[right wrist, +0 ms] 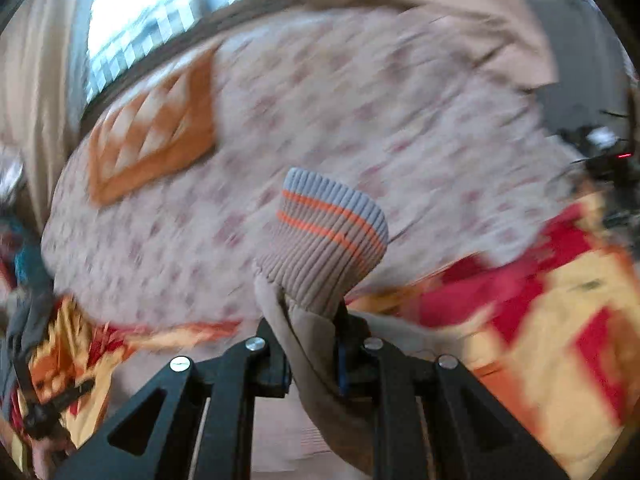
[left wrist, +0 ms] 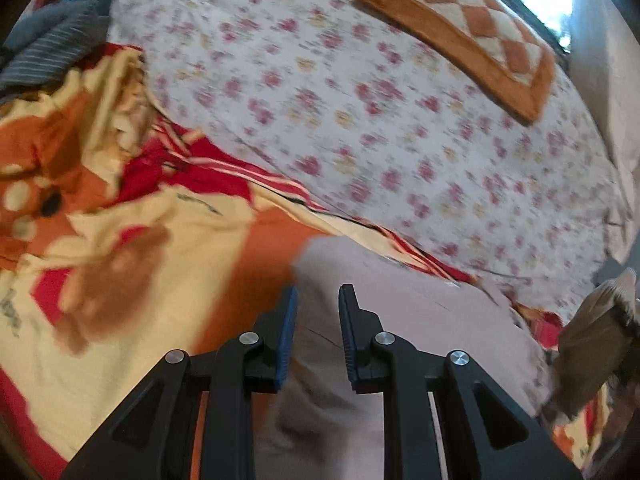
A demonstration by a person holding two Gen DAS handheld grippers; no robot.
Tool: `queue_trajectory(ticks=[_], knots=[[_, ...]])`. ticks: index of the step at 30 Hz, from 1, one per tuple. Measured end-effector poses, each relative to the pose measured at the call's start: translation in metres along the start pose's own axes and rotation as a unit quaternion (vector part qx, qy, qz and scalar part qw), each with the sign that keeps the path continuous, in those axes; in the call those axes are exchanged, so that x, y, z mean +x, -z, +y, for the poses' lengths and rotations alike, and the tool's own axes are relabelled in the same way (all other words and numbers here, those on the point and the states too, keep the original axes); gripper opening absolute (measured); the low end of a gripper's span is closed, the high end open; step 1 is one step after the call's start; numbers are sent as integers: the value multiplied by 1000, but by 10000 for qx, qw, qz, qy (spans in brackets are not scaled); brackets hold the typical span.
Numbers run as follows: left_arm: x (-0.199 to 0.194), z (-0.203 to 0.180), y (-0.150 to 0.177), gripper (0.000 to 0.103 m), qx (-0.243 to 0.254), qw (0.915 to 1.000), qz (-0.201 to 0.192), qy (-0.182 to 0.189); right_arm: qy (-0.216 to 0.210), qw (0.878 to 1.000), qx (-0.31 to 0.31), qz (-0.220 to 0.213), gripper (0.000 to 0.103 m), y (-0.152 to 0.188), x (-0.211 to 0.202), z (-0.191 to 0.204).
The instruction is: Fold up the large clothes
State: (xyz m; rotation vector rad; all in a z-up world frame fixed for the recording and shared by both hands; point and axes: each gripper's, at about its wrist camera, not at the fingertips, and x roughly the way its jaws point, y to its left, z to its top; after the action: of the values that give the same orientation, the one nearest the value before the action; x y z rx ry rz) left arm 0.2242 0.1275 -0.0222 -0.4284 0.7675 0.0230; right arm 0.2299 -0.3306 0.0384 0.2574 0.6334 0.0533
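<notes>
A beige garment (left wrist: 400,320) lies on a bed, over an orange, yellow and red blanket (left wrist: 132,240). My left gripper (left wrist: 318,300) sits low over the garment's near part, its blue pads narrowly apart with beige cloth filling the gap. In the right wrist view, my right gripper (right wrist: 314,336) is shut on the garment's sleeve (right wrist: 308,344). The sleeve's ribbed cuff (right wrist: 332,232), striped orange and grey-blue, stands up past the fingertips. That cuff (left wrist: 604,312) also shows raised at the right edge of the left wrist view.
A floral bedsheet (left wrist: 360,120) covers the far half of the bed. An orange-and-cream checked mat (left wrist: 472,28) lies near the window. A grey striped cloth (left wrist: 52,48) and other clothes are piled at the far left. Both views are motion-blurred.
</notes>
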Motion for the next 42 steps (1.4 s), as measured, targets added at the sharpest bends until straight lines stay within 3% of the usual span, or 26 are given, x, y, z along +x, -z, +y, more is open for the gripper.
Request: queue_trajectory(ticks=[5, 8, 12, 15, 17, 18, 20, 24, 28, 32, 36, 37, 38, 40, 42], knots=[[-12, 32, -22, 13, -278, 9944, -437, -920, -235, 9973, -573, 407, 16, 49, 51, 105], [-15, 46, -26, 13, -538, 9931, -563, -882, -228, 9905, -1299, 391, 16, 71, 62, 173], [-13, 47, -26, 13, -549, 9939, -567, -767, -305, 9761, -1979, 849, 22, 106, 101, 233], [-9, 43, -24, 13, -467, 9951, -506, -711, -665, 9682, -1907, 1478, 27, 141, 138, 243], [-7, 39, -23, 13, -441, 9960, -465, -623, -648, 9578, -2151, 1790, 43, 163, 150, 242], [-6, 36, -23, 13, -395, 9967, -439, -554, -736, 9568, -2221, 1724, 47, 167, 145, 241], [-4, 27, -22, 13, -252, 9977, -396, -480, -1075, 9532, -2261, 1696, 59, 166, 128, 236], [1, 12, -18, 13, -2, 9995, -236, -197, -1400, 9496, -2405, 1440, 60, 158, 81, 210], [1, 0, -13, 13, 142, 9997, -177, 90, -1056, 9481, -2790, 1100, 60, 137, 31, 153], [-5, -20, -9, 13, 390, 9973, -352, 521, -436, 9677, -2368, 750, 59, 100, -2, 69], [-10, -61, 8, 16, 1093, 9854, -382, 1250, 147, 9936, -1097, 220, 31, 75, -15, -32], [-7, -70, 14, 17, 1266, 9819, -284, 1383, 261, 9968, -709, 246, 24, 75, -12, -53], [-3, -79, 19, 17, 1421, 9787, -190, 1470, 491, 9970, -346, 496, 10, 74, -5, -70], [11, -93, 30, 17, 1636, 9759, 63, 1445, 486, 9974, -297, 450, 7, 70, -2, -80], [31, -96, 36, 17, 1737, 9789, 366, 1012, 435, 9969, -650, 90, 6, 67, -6, -67]])
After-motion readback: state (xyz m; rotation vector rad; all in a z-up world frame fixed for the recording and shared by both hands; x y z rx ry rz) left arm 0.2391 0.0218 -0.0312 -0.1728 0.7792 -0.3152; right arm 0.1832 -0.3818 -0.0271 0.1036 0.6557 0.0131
